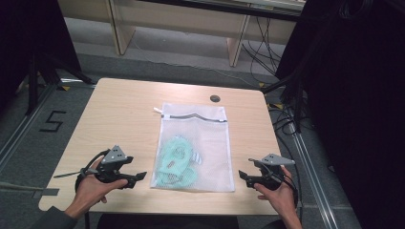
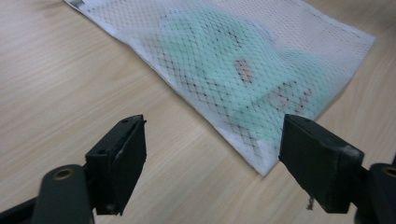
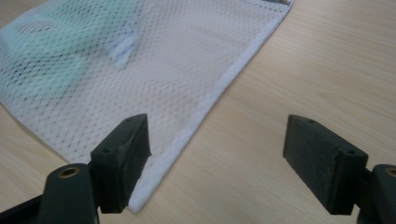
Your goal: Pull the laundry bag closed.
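A light wooden desk (image 1: 124,119) seen from above. At the near left, a hand holds the left claw (image 1: 137,177) just above the desk, its jaws spread wide with nothing between them, pointing right toward a white mesh laundry bag (image 1: 210,138). The bag lies flat in the middle of the desk, its zipper (image 1: 196,117) along the far edge. Inside it, bunched toward the near left corner, sits mint-green fabric (image 1: 174,160) with a striped patch. At the near right, the other hand holds the right claw (image 1: 243,177), jaws also wide apart and empty, pointing left, just beside the bag's near right corner. A small dark disc (image 1: 215,98) lies near the desk's far edge.
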`<state>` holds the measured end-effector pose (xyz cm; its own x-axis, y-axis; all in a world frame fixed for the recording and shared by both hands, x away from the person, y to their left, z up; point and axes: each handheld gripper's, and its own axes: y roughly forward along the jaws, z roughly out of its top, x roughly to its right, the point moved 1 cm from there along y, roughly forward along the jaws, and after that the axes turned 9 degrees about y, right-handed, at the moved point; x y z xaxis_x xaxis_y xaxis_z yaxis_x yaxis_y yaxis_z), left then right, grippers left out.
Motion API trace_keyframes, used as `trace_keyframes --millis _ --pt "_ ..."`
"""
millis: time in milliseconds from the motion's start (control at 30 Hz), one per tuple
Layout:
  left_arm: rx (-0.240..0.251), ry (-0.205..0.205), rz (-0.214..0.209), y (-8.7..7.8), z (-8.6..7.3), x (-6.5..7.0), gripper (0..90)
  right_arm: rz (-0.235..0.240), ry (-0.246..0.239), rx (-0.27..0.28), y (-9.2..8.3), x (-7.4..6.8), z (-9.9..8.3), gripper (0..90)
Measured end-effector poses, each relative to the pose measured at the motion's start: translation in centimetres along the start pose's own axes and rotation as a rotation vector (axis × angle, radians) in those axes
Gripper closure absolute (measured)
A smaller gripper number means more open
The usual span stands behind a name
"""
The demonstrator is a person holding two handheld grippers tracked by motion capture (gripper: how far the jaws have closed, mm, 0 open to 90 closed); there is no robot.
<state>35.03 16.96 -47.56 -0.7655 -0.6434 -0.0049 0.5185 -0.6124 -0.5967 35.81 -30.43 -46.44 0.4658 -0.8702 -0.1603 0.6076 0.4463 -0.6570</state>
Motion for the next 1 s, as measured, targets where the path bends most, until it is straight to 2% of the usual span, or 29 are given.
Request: trace_keyframes --millis 67,133,167,233,300,333,367,400,433,467,500,533,567,600,633,833,1000 --pt "-0.004 0.009 0.001 0.01 0.01 0.09 23.1 -0.017 -0.029 0.005 0.03 0.23 0.02 23.4" --pt "0.002 0.028 0.001 0.04 0.05 0.04 22.9 -0.013 -0.037 0.012 0.14 0.17 0.0 22.2" --pt "0.001 0.032 -0.001 0.05 0.06 0.0 22.8 0.0 -0.024 0.007 0.23 0.09 -0.01 21.5" --pt "0.005 0.024 0.004 0.09 0.03 0.06 22.8 -0.011 -0.043 0.016 0.28 0.02 0.01 21.6" --pt "0.0 0.028 -0.002 0.1 0.05 0.03 22.8 -0.001 -0.041 0.007 0.28 -0.05 0.03 22.8" --pt "-0.001 0.016 -0.003 0.12 0.06 0.11 22.8 -0.002 -0.044 0.016 0.35 -0.1 0.02 23.1" --pt "0.014 -0.003 -0.002 0.21 0.09 0.25 22.9 0.007 -0.035 -0.001 0.29 -0.16 0.02 23.3" --pt "0.014 -0.003 -0.002 0.21 0.09 0.25 23.0 0.001 -0.029 0.009 0.32 -0.29 -0.02 24.2" --pt "0.02 -0.005 0.007 0.18 0.1 0.33 23.2 0.005 -0.045 -0.002 0.26 -0.22 0.01 25.0" --pt "0.02 0.017 0.006 0.17 0.16 0.23 23.4 0.022 -0.05 -0.001 0.41 -0.22 0.02 25.2" --pt "0.018 0.021 0.005 0.18 0.16 0.22 23.4 0.006 -0.042 0.007 0.42 -0.38 -0.1 25.2" --pt "0.014 0.011 0.005 0.18 0.14 0.29 23.6 0.009 -0.039 0.014 0.5 -0.46 -0.06 25.3" --pt "0.014 0.002 0.006 0.18 0.13 0.35 23.8 0.011 -0.056 0.003 0.44 -0.4 -0.03 25.7" --pt "0.016 0.003 0.006 0.2 0.14 0.35 24.1 0.014 -0.049 0.0 0.43 -0.48 -0.01 26.3" --pt "0.001 0.021 0.007 0.12 0.13 0.22 24.7 0.014 -0.063 -0.001 0.43 -0.39 0.04 27.0" --pt "0.006 0.018 0.003 0.17 0.15 0.24 26.4 0.018 -0.072 -0.003 0.51 -0.46 0.04 29.1" --pt "-0.001 0.017 0.004 0.27 0.23 0.34 30.2 0.045 -0.092 -0.023 0.7 -0.72 0.05 31.8"
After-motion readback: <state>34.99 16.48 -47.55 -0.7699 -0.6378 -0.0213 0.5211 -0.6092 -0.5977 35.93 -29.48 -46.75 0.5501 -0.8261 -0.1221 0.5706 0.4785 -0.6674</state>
